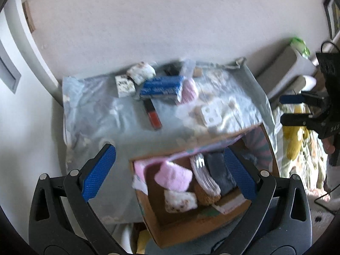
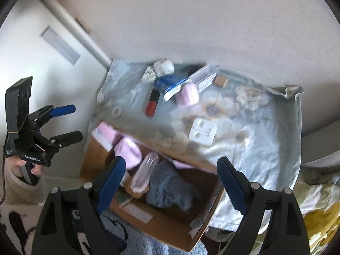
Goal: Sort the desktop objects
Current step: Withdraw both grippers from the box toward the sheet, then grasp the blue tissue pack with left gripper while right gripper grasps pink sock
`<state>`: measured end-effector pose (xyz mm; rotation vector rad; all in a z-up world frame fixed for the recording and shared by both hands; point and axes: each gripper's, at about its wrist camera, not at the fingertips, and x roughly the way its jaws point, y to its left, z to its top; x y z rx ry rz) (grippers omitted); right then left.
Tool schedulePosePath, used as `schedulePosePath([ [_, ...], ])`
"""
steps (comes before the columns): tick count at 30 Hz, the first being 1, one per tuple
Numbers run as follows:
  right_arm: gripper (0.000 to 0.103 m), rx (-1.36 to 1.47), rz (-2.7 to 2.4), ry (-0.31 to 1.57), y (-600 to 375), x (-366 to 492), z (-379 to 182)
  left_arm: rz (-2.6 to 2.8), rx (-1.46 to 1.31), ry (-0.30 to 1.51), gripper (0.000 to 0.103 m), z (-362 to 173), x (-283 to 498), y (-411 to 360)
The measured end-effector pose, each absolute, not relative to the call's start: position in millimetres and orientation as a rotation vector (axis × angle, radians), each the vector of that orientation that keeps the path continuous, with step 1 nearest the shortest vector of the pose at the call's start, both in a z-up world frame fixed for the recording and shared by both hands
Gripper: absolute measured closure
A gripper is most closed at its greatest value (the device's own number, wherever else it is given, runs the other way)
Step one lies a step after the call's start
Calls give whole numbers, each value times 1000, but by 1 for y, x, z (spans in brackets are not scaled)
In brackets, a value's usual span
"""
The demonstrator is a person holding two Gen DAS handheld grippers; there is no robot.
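Both the left hand-held gripper and the right hand-held gripper hang spread and empty above the cardboard box at lower centre, probably ready for unsorted items on the table above.

The right gripper hangs with its blue-padded jaws wide apart and nothing between them, above an open cardboard box tucked against the near edge of a table draped in a pale floral cloth. In the box lie a grey-blue cloth, a pink roll and a clear striped piece. Near the table's far edge sit a blue packet, a red and black stick and a pink roll; a white case lies toward the middle. At the far left a hand holds the left gripper, jaws parted and empty.
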<state>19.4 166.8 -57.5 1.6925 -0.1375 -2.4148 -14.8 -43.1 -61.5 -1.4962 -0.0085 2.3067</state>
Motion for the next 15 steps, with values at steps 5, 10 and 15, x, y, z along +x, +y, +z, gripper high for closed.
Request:
schedulePosePath([
  [5,18,1697,-2400,-139,172,0,-64,2298,-1380,119,2,-58,-38,-30],
  [10,18,1727,-2318,-125,175,-26,-80,2238,-1246,445,2,-73,-75,-2],
  [15,18,1719,-2234,-29,175,-64,-107,2084,-998,749,2,-118,-117,28],
])
